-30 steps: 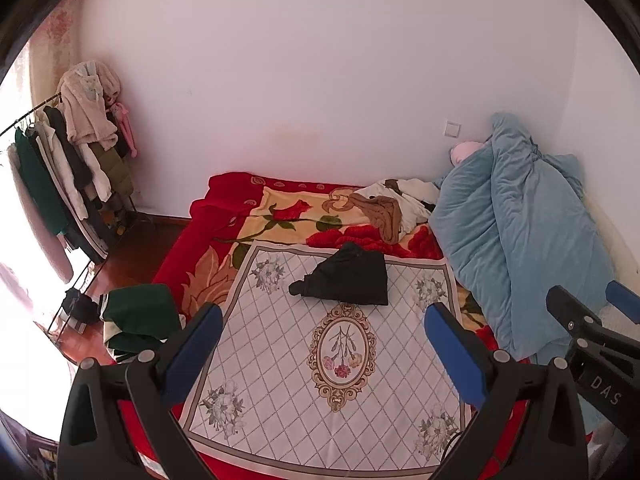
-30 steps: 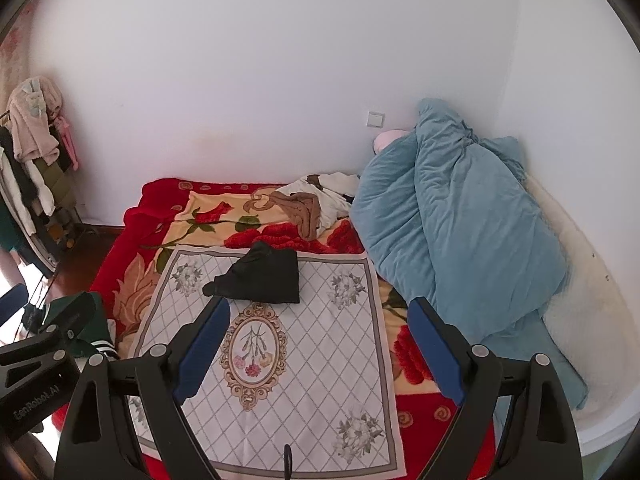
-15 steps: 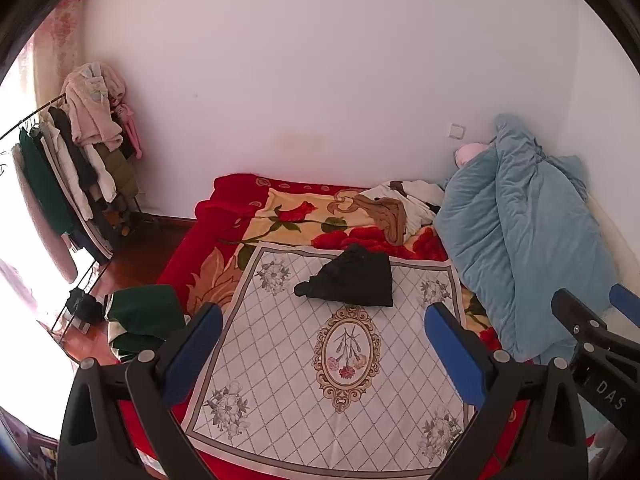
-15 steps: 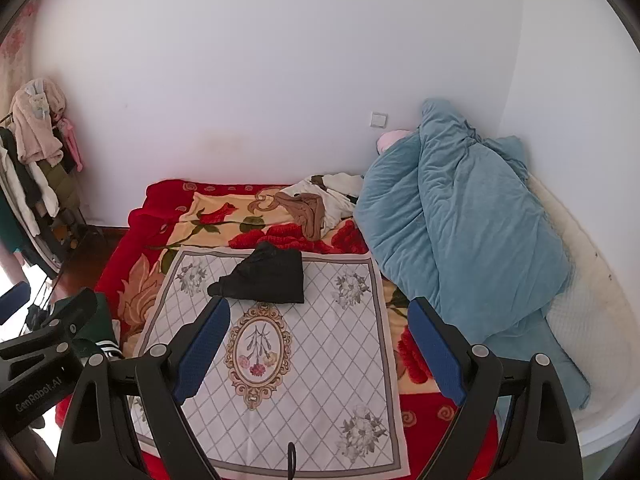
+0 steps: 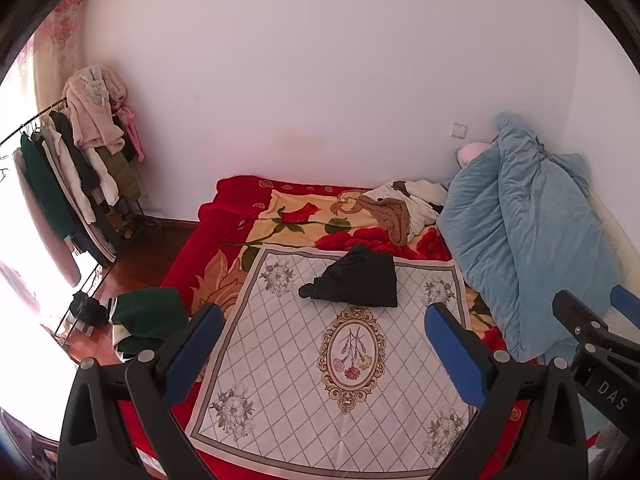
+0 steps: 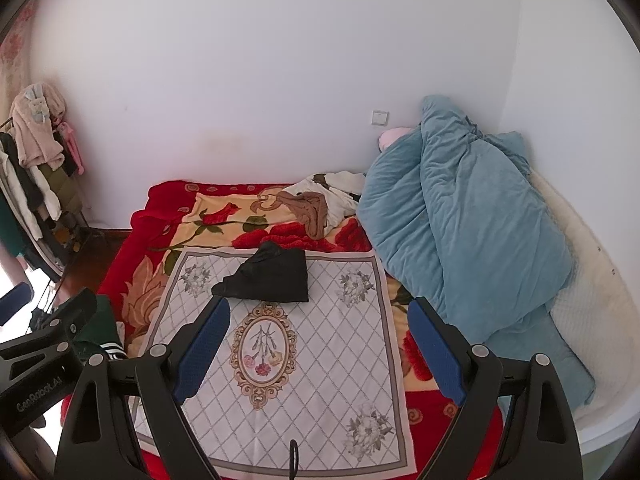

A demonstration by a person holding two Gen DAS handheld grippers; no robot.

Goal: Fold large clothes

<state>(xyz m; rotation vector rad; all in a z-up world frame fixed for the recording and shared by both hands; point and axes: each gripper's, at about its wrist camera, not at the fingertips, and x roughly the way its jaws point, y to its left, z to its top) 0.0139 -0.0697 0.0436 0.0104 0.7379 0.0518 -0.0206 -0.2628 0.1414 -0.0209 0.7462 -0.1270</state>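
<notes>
Blue rubbery pads on black plastic fingers: left gripper [image 5: 320,344] and right gripper [image 6: 318,344] both spread wide, nothing between the jaws, both above the near edge of the bed. Below them a smooth white cloth [image 5: 304,384] with grey diamond grid, oval floral medallion and corner flowers, laid flat. On its far edge sits the black garment [image 6: 268,276], a crumpled, roughly triangular heap. Under the cloth, a plush red blanket [image 6: 224,216] with rose print. Past it, a tan and white clothes pile [image 6: 320,204]. Right: bunched teal quilted duvet [image 6: 460,216]. Far left: clothes rack [image 5: 68,168], fuzzy pink top.
</notes>
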